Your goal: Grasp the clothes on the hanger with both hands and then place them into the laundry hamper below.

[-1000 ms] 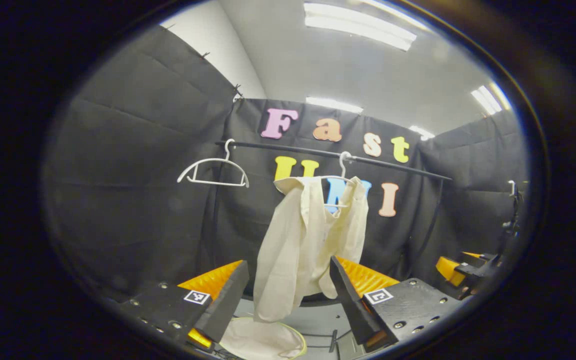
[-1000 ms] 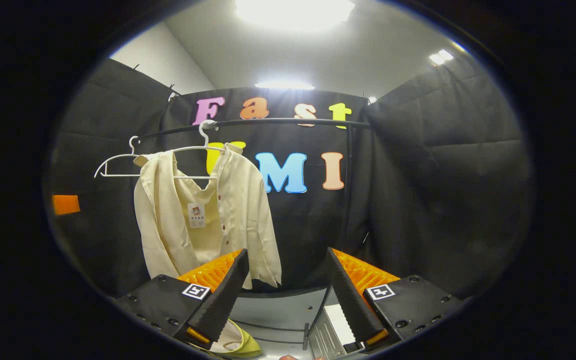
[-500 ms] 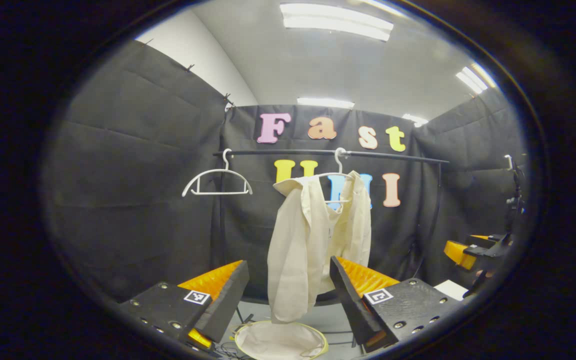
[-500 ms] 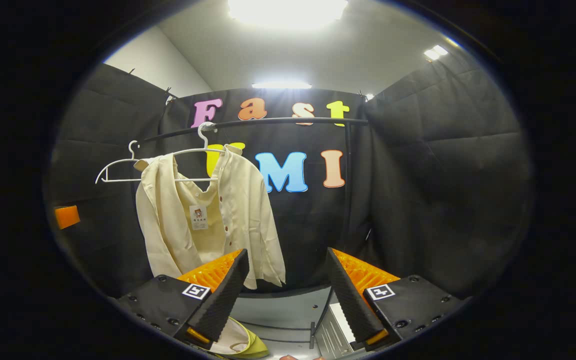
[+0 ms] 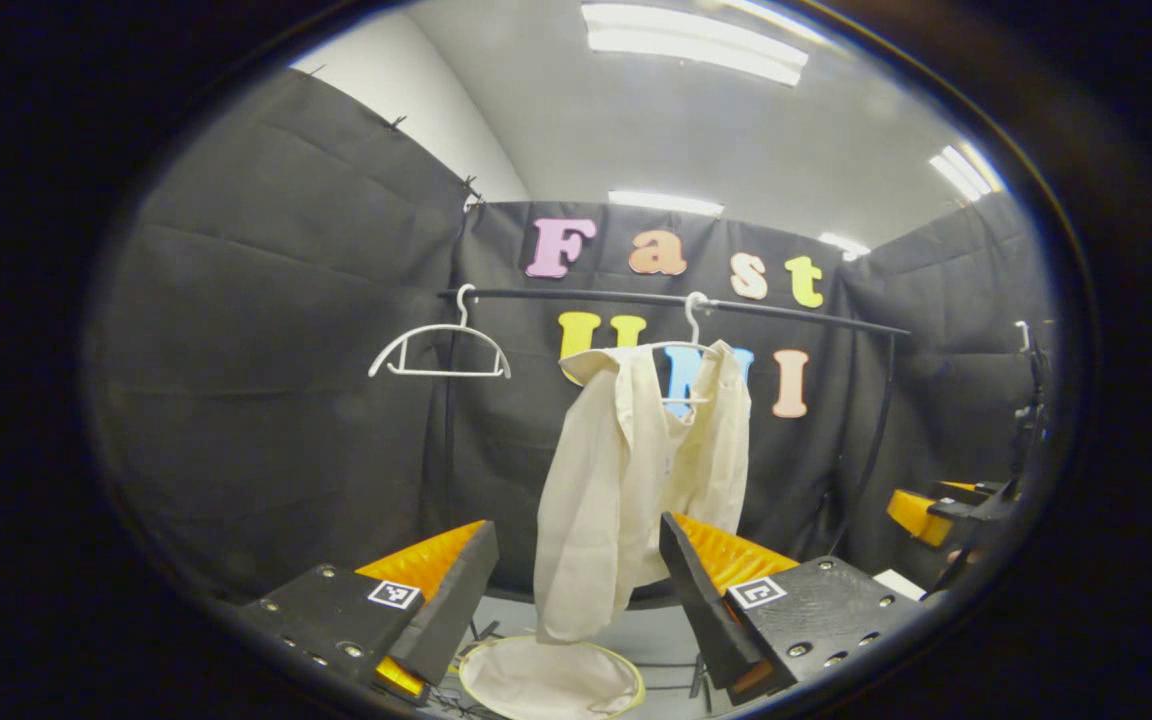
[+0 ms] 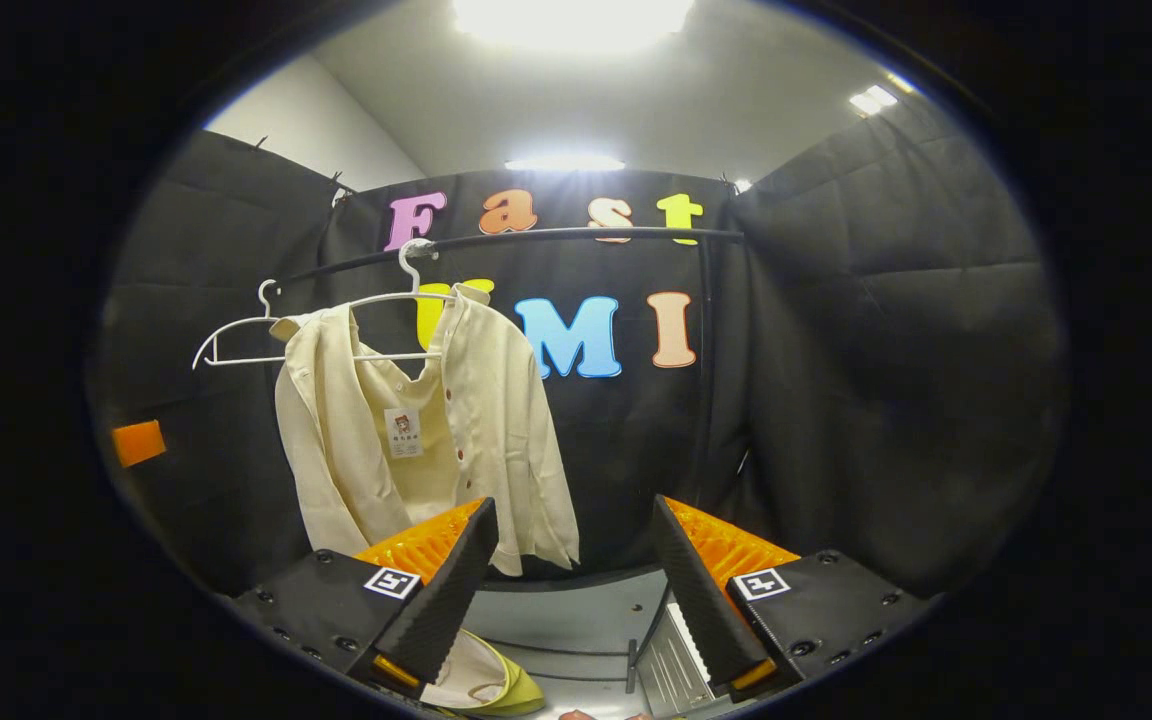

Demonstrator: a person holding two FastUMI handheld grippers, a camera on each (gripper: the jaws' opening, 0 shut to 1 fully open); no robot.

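A cream shirt (image 5: 636, 480) hangs open-fronted from a white hanger (image 5: 681, 350) on a black rail (image 5: 786, 312), its hem trailing down between and beyond the tips of the left gripper (image 5: 576, 575). The left gripper's two fingers stand wide apart with nothing between them and touch nothing; the shirt lies farther off, its lower edge dropping past the inner edge of the right-hand finger (image 5: 696, 590). Below the fingers, just under the shirt's hem, sits the round laundry hamper (image 5: 496, 655), pale-lined with a yellow-green rim.

In the right gripper view the same shirt (image 6: 426, 440) hangs above and to the left of the right gripper (image 6: 571, 575), its hem reaching down behind the tip of the left-hand finger (image 6: 446, 590). This gripper too is spread wide and empty, pressing on nothing. The hamper (image 6: 511, 690) peeks out beneath that left-hand finger.

Both grippers are held roughly level, pointing forward and slightly up toward the rail. A second, bare white hanger (image 5: 439, 350) rides the rail to the left of the shirt. At the far right edge of the left gripper view the other gripper (image 5: 946, 505) shows in part. A slatted grey object (image 6: 681, 665) lies on the floor between the right gripper's fingers.
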